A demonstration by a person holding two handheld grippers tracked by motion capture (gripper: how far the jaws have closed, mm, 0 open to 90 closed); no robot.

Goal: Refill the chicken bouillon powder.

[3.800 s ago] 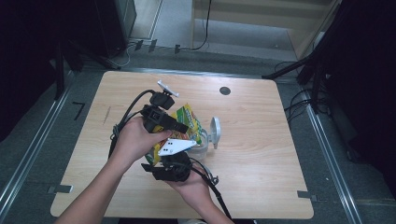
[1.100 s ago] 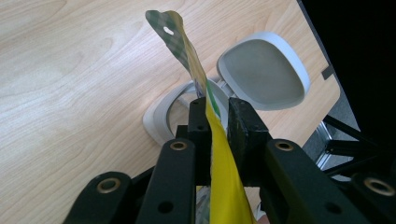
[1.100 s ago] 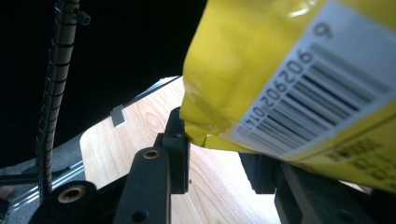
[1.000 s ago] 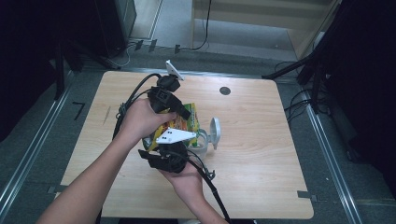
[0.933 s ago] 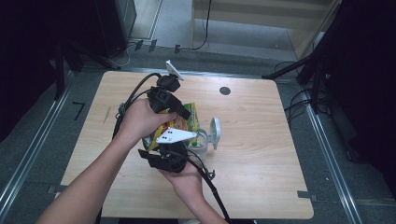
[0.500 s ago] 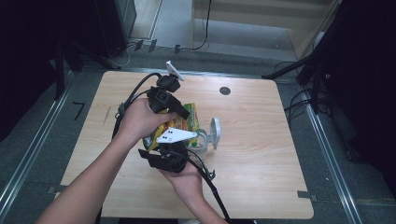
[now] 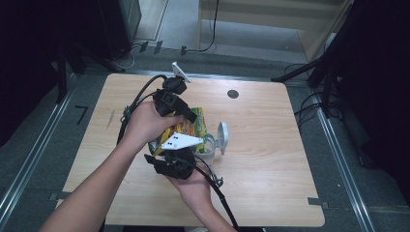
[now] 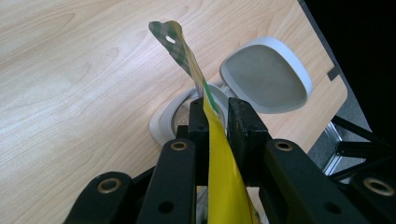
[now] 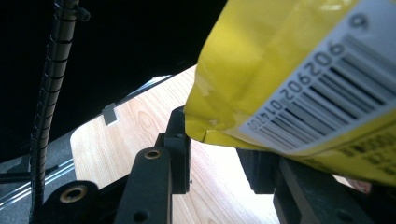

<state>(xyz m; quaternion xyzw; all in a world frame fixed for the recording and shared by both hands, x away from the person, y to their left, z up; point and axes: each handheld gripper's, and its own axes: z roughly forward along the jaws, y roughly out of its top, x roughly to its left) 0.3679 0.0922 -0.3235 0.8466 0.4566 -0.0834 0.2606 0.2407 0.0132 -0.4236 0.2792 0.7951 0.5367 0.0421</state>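
Item: yellow snack pouch, hanging above surface over open white container. Light, crinkly, slippery film; gripping flat seams working best. Left tool clamping pouch seam; right tool straddling bottom corner, grip uncertain.

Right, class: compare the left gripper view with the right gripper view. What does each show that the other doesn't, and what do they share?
Left gripper view: the left claw pinches the edge of the yellow bag, whose green top has a hang hole; beyond sits a white container with its hinged lid open.
Right gripper view: the bag's barcode, a ribbed black cable, and the right claw, whose jaws have just been closing, under the bag; whether they press it is unclear.
Shared: the yellow bag and the wooden table.
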